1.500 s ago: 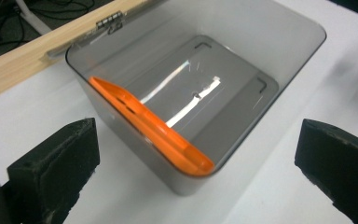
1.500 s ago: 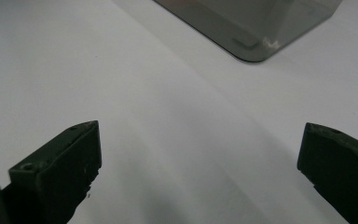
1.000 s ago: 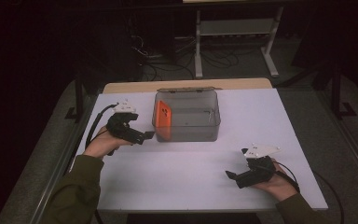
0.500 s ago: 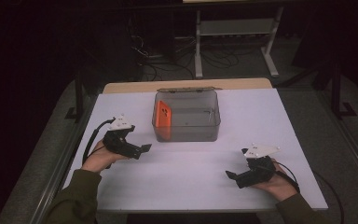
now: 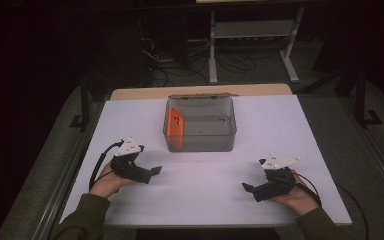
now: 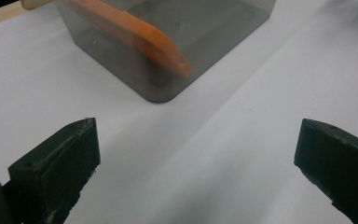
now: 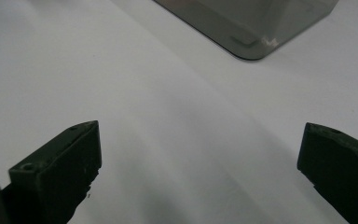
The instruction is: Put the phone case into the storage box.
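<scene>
A smoky see-through box (image 5: 200,125) stands at the middle back of the white table (image 5: 205,195). An orange phone (image 5: 176,122) leans against the box's left wall inside, and the left gripper view shows the phone (image 6: 135,32) through the box (image 6: 205,42). My left gripper (image 5: 152,171) rests low over the table at front left, open and empty, pointing right. At front right my right gripper (image 5: 247,189) is open and empty too, pointing left. A corner of the box (image 7: 256,28) appears in the right gripper view. In both gripper views the jaws stand wide apart over bare table.
A wooden strip (image 5: 200,91) runs along the table's far edge behind the box. Beyond it, on the dark floor, stand a metal rack (image 5: 252,35) and loose cables (image 5: 170,55). Metal rails (image 5: 65,170) flank the table's sides.
My left gripper has drawn back from beside the box toward the front left of the table. The right gripper has stayed put.
</scene>
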`<state>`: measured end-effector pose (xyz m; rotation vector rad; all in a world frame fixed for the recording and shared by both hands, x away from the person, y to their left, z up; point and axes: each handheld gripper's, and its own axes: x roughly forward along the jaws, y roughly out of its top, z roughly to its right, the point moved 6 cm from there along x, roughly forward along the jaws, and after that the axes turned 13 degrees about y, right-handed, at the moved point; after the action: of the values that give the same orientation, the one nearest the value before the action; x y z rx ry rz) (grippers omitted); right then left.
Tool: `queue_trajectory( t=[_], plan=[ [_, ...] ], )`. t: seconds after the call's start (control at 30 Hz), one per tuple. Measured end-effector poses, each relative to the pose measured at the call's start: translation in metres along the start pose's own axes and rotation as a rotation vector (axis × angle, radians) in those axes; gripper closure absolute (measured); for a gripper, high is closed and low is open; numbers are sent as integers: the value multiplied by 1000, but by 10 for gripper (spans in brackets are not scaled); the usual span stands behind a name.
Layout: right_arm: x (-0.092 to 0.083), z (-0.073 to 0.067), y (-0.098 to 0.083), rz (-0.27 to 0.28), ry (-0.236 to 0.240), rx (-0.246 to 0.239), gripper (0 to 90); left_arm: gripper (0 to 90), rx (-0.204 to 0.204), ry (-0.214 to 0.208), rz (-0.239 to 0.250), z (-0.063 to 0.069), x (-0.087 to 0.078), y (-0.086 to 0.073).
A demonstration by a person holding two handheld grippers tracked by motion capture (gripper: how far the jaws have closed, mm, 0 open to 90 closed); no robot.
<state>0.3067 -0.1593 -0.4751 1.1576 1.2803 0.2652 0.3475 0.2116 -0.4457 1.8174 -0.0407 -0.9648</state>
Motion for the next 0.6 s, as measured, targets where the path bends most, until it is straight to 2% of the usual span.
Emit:
queue_trajectory(
  t=[0.3,0.43,0.6],
  plan=[
    [0,0,0,1,0,0,0,0,16,-11,10,7,0,-12],
    [0,0,0,-1,-1,4,0,0,8,-14,17,9,-2,-18],
    [0,0,0,-1,-3,7,0,0,15,-8,34,8,-6,-24]
  ],
)
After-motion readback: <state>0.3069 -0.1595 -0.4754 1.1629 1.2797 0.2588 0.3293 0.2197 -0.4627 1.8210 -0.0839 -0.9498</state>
